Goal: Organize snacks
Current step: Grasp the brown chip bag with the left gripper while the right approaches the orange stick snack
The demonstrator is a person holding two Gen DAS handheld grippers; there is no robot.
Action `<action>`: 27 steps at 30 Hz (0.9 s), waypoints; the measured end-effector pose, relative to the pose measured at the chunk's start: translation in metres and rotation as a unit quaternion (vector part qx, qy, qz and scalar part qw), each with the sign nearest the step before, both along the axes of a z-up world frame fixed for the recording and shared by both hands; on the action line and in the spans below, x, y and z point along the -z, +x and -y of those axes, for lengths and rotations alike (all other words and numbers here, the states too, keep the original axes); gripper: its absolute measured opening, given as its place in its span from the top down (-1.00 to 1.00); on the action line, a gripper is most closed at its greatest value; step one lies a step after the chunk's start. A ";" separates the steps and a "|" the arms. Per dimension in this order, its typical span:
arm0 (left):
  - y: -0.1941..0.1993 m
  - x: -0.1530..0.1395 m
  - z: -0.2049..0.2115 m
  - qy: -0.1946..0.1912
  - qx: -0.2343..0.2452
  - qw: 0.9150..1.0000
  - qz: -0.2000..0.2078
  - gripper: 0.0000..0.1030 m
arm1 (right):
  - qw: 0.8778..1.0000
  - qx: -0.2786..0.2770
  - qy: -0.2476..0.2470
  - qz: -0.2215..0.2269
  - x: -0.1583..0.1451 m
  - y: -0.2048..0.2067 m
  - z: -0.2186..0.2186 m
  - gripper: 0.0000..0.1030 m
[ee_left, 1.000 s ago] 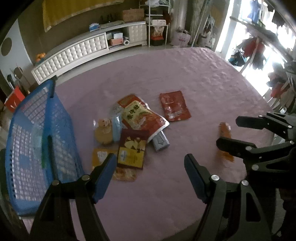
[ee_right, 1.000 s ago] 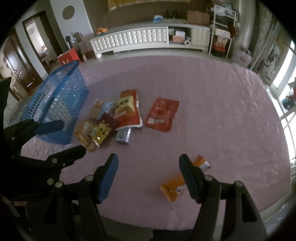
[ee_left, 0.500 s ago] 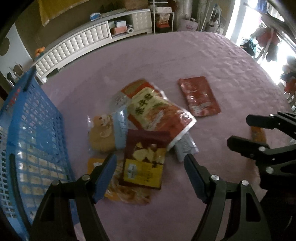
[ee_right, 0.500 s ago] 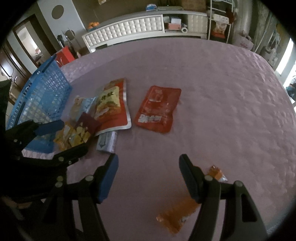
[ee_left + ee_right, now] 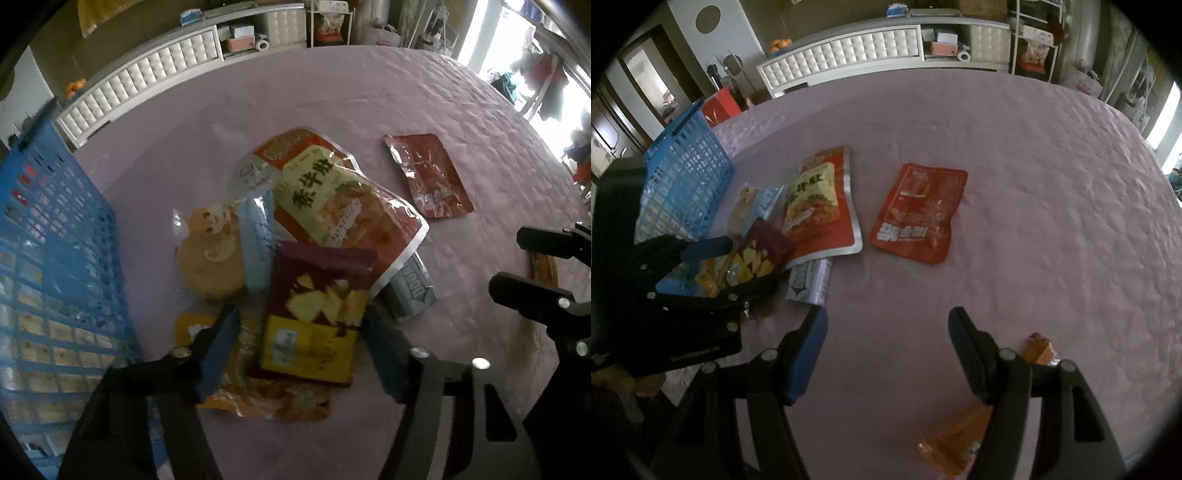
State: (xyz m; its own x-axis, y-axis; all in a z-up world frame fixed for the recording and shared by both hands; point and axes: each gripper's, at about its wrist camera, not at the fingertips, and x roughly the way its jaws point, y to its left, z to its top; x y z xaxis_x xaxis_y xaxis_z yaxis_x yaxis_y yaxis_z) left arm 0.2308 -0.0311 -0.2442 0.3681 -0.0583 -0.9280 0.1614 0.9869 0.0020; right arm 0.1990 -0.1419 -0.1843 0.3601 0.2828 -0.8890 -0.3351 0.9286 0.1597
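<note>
Left gripper jaws closing around purple-yellow snack bag, not pressing yet. Bag sits near side of pile, right of blue basket. Looks light, soft, crinkly, slippery: pinch side edges. Right gripper jaws wide, holding nothing.

Bedspread: lilac cloth, quilted, matt, puckered. Basket: blue plastic lattice, slight sheen. Red pouch: glossy foil-like film, creased. Big red-yellow bag: shiny film, silvery edges. Maroon-yellow packet: smoother, duller print. Grey packet: metallic-looking wrap.
</note>
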 end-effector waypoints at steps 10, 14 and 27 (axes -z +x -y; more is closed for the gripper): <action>-0.020 -0.022 -0.001 -0.024 -0.021 0.999 0.033 0.07 | 1.000 0.021 0.007 0.004 -0.010 -0.004 0.009 -0.40; -0.032 -0.043 0.013 -0.025 -0.003 0.998 0.056 0.07 | 0.999 0.037 0.019 0.006 -0.019 -0.009 0.017 -0.40; -0.039 -0.065 0.046 -0.067 0.020 0.995 0.070 0.07 | 0.990 0.143 0.011 -0.017 -0.026 -0.022 0.061 -0.40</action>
